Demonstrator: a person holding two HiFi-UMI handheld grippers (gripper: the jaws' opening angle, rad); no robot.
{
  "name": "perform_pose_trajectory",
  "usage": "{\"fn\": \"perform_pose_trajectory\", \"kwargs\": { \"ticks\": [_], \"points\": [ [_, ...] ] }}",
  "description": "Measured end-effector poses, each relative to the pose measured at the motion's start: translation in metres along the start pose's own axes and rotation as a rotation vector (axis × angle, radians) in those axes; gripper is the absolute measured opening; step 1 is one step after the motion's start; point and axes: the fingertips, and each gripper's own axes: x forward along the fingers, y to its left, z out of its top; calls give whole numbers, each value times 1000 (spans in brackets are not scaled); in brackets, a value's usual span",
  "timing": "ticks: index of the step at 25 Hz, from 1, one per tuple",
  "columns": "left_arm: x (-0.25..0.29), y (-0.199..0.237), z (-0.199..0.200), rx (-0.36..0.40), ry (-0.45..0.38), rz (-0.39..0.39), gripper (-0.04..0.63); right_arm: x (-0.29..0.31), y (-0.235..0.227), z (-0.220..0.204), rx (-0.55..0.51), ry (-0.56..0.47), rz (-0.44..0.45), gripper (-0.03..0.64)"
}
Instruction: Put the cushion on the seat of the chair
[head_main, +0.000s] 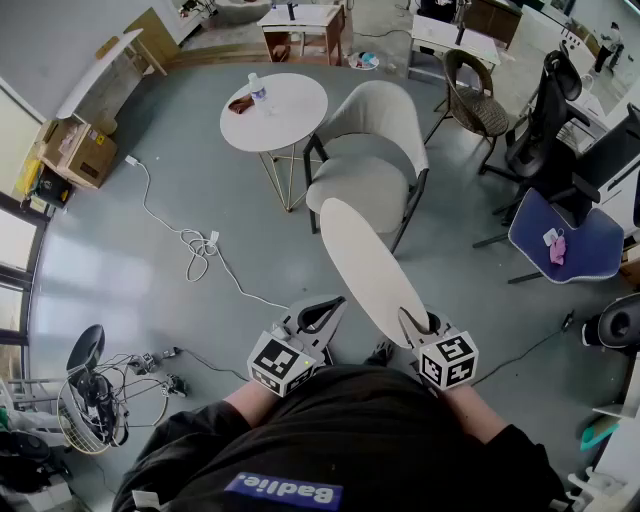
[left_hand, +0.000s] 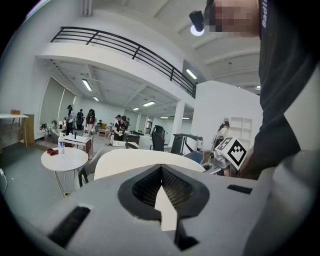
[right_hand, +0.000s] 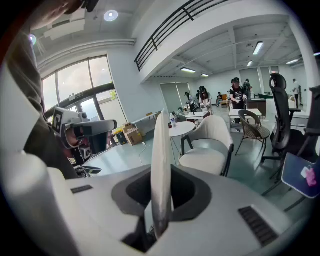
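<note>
A flat, cream, oval cushion (head_main: 365, 265) hangs in the air, and my right gripper (head_main: 415, 325) is shut on its near end. In the right gripper view the cushion (right_hand: 161, 135) stands on edge between the jaws of the right gripper (right_hand: 162, 170). The cream armchair (head_main: 370, 160) with black legs stands just beyond, its seat (head_main: 360, 190) bare; the cushion's far tip overlaps the seat's front edge. My left gripper (head_main: 320, 315) sits left of the cushion, shut, holding nothing. From the left gripper (left_hand: 161, 167) the cushion (left_hand: 145, 160) shows as a broad cream face ahead.
A round white table (head_main: 273, 110) with a bottle (head_main: 257, 90) stands left of the armchair. A wicker chair (head_main: 480, 100) and a blue office chair (head_main: 565, 245) are to the right. White cable (head_main: 195, 245) trails on the floor at the left, beside a fan (head_main: 90, 390).
</note>
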Motion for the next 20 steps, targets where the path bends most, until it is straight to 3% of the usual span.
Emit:
{"fn": "perform_pose_trajectory", "kwargs": {
  "ticks": [6,20],
  "points": [
    [4,-5,-5,-5,-6,-15,15,-1,-3,0,4,-3,5,66],
    [36,-12,2,-7,8,35,15,-3,-35,8,-5,-5,57,66]
  ]
}}
